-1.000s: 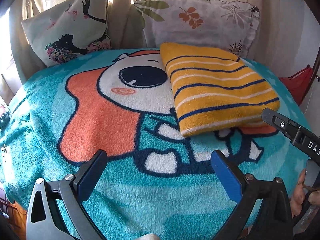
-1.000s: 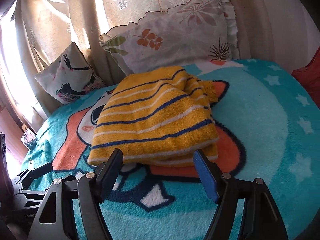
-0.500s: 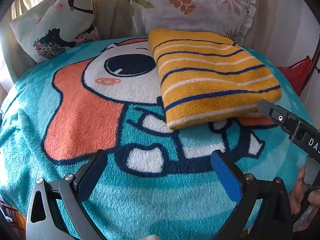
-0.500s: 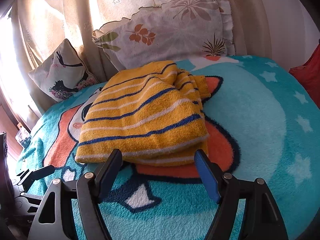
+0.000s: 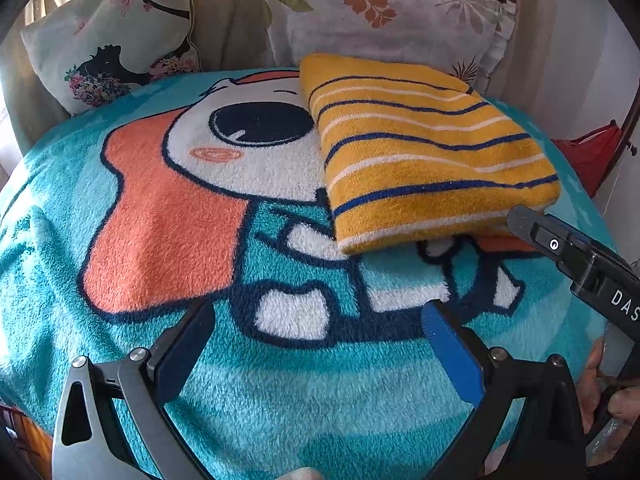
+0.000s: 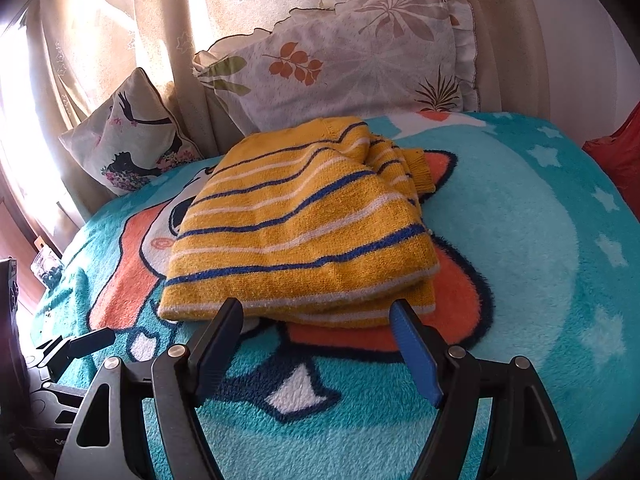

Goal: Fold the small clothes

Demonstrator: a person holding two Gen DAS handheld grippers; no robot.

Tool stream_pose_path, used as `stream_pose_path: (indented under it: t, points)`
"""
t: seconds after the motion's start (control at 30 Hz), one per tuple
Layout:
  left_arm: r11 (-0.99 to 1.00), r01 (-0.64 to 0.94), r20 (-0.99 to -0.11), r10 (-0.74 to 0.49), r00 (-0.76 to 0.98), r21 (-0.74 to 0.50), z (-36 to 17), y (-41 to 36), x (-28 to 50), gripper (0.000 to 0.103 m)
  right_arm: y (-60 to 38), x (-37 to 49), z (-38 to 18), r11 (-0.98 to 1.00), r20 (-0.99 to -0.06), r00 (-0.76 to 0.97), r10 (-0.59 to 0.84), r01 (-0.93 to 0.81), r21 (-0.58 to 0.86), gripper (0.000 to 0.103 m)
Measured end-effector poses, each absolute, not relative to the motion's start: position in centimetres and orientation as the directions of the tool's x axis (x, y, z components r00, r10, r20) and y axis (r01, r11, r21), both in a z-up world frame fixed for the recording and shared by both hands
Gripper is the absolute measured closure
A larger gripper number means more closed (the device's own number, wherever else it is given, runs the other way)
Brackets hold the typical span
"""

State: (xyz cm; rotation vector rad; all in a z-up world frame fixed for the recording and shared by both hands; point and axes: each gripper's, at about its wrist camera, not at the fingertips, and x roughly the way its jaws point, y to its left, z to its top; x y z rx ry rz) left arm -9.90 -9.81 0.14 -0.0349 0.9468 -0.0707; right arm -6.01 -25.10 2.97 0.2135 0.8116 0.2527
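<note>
The left gripper (image 5: 316, 344) has its jaws spread wide and holds nothing; only the teal cartoon blanket (image 5: 280, 408) lies between its blue pads. The right gripper (image 6: 316, 344) also has its jaws wide apart and empty, with blanket pile between them.

In the left wrist view, one black finger of the right gripper (image 5: 576, 256) enters from the right edge, its tip at the near right corner of the garment; whether it touches the cloth cannot be told. Part of the person's right hand (image 5: 608, 392) shows behind it. In the right wrist view, a finger of the left gripper (image 6: 76, 346) lies low at the left, over the blanket.

The folded yellow striped sweater (image 6: 296, 232) rests on the blanket, on the bed. Its near folded edge lies just beyond the right gripper's fingertips. From the left gripper it sits ahead and to the right, well apart.

Behind the sweater stand a leaf-print pillow (image 6: 352, 68) and a silhouette-print cushion (image 6: 132, 136) against a curtain (image 6: 120, 28). A red cloth (image 5: 588, 156) lies at the far right.
</note>
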Motion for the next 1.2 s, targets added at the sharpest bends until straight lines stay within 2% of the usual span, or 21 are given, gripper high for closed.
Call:
stream_pose_path:
  t: [1.2]
  points:
    - [0.981, 0.023, -0.797, -0.169, 0.58, -0.192, -0.2, -6.3, -10.5, 0.0, -20.7, -6.4, 4.1, 0.96, -0.705, 0.651, 0.281, -0.197, 0.2, 0.02]
